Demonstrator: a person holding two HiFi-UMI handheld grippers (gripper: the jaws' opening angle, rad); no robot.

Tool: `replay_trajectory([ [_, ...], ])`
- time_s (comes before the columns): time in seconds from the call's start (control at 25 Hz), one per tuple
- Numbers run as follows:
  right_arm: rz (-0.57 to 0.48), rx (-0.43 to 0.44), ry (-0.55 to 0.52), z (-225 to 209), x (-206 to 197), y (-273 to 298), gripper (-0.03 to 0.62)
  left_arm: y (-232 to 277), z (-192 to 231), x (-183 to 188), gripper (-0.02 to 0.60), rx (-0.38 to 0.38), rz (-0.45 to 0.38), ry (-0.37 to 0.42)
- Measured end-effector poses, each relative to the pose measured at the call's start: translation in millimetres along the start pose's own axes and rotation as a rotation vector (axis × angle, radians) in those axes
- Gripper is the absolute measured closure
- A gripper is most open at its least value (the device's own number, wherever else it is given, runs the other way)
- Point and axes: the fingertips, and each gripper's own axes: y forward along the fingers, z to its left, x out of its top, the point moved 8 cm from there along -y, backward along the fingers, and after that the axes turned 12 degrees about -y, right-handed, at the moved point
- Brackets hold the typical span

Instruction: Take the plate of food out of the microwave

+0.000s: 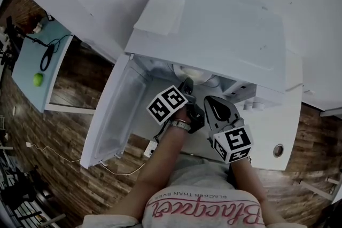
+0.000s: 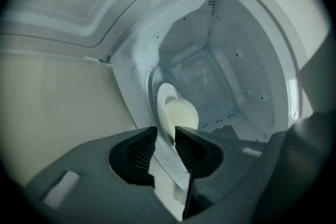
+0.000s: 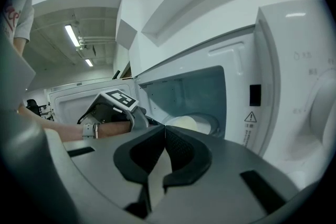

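Note:
A white microwave (image 1: 214, 34) stands with its door (image 1: 115, 115) swung open to the left. Inside it sits a white plate (image 2: 167, 99) carrying pale food (image 2: 182, 115); the plate (image 3: 197, 123) also shows in the right gripper view. My left gripper (image 1: 188, 84) reaches into the cavity. Its jaws (image 2: 166, 134) stand close on either side of the plate's near rim and look shut on it. My right gripper (image 1: 210, 101) hangs just outside the opening, in front of the control panel. It (image 3: 165, 131) is shut, with nothing between its jaws.
The microwave's control panel, with a knob (image 1: 278, 150), is at the right of the opening. A light blue table (image 1: 32, 69) with a green ball (image 1: 38, 79) and cables stands to the left. A white cable (image 1: 64, 155) trails over the wood floor below the door.

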Motion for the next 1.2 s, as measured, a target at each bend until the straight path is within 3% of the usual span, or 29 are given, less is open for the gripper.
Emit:
replay_trajectory([
  [0.24,-0.003,0.004,0.006,1,-1,1,0.580,4,-6,2,0.460,0.112,0.025,-0.011],
  [0.56,-0.012,-0.003,0.010,0,-1,-4,0.580,-4,-5,6,0.519,0.092,0.060,-0.037],
  [0.92,-0.017,0.007,0.005,6,-1,-7,0.580,-11,4,6,0.548,-0.010,0.060,-0.187],
  [1.2,-0.017,0.013,0.001,10,-1,-8,0.581,-15,8,6,0.566,-0.158,0.038,-0.269],
])
